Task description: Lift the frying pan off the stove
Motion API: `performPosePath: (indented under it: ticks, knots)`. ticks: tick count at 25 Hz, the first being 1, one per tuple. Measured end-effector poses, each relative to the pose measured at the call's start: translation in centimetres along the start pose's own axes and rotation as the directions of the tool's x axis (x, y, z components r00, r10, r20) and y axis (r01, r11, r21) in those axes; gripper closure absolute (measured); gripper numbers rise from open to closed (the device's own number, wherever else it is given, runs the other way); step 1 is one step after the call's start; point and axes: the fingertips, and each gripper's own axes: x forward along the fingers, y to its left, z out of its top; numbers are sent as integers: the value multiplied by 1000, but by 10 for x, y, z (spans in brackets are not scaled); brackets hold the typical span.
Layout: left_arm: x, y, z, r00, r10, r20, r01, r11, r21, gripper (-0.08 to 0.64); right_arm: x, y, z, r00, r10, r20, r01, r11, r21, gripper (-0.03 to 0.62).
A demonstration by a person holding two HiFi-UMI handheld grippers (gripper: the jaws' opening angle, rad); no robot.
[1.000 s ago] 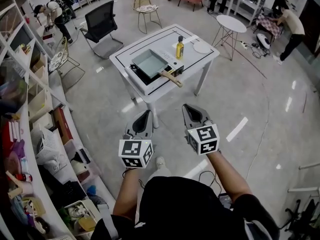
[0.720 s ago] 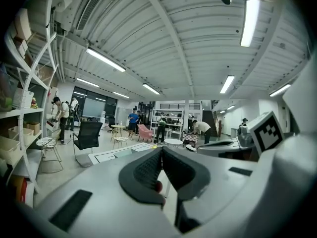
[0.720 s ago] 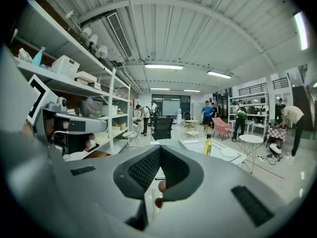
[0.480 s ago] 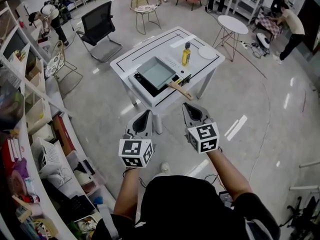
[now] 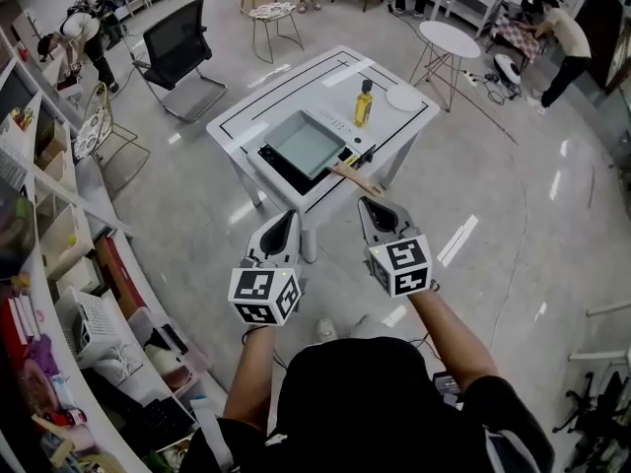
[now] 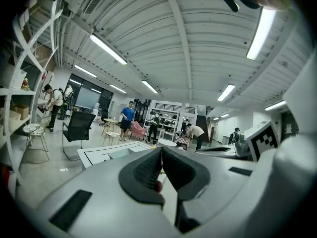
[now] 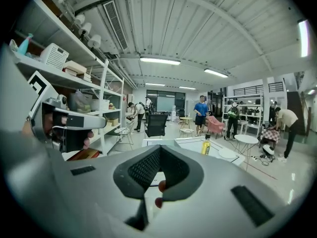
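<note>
Well, oil bottle [image 5: 364,103] and plate [image 5: 403,97] stand beyond frying pan [image 5: 304,144]

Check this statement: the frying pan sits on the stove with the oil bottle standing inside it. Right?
Not quite. The head view shows the oil bottle standing on the table beyond the frying pan, which sits on the stove.

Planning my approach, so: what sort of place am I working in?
Likely an open lab or workshop hall, not a home kitchen: the square grey frying pan sits on a black stove on a white table, near cluttered storage shelves and a black office chair.
</note>
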Motion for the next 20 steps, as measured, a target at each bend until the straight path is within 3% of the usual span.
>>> performPosePath:
  ticks: [4,20]
  knots:
    - [10,7,-2,1000,-7,-2,7,999,-33,548,6,-7,-3,1000,-9,-9,9,1000,-6,591]
    - [91,15,-13,998,3,-62,-3,1000,-5,549,64,-64,-14,995,37,-92,-37,999,-1,591]
